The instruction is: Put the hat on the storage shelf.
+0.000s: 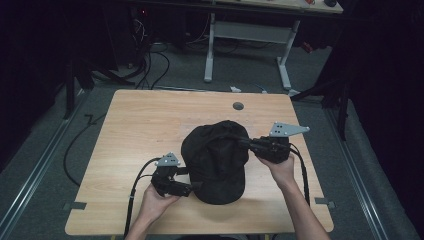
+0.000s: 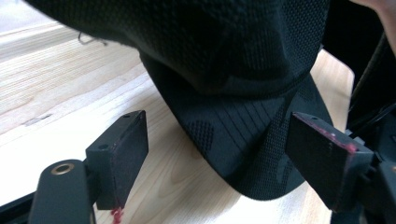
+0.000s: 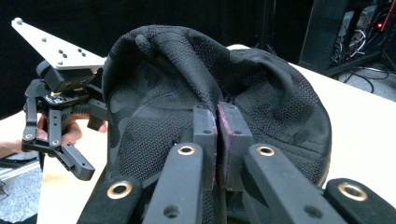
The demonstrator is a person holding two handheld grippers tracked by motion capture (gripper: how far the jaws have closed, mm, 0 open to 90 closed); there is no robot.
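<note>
Fingers on our left gripper (image 2: pixel 217 161) stand spread apart, one pad either side of the cap's (image 1: pixel 216 162) stiff brim (image 2: pixel 243 149), neither pressing on it yet. From the high view that gripper (image 1: pixel 176 182) lies low at the near left of the cap, held in our left hand (image 1: pixel 159 202), wrist roughly level and pointing in toward the brim.

We judge the cap light and soft: its knitted crown folds and sags, so it will slump wherever it is not supported. The brim looks like the one firm part, flat and slightly curved, and so the better place for a second hold. The fabric looks grippy, not slick, and nothing about it seems fragile.

The cap sits near the middle of the tabletop (image 1: pixel 140 125), brim toward us.

Over on the right, our right gripper (image 3: pixel 218 133) has its fingers pressed together, pinching a fold of the crown fabric (image 3: pixel 187 70). Our right hand (image 1: pixel 281 167) reaches in from the right, gripper aimed leftward at the crown.
</note>
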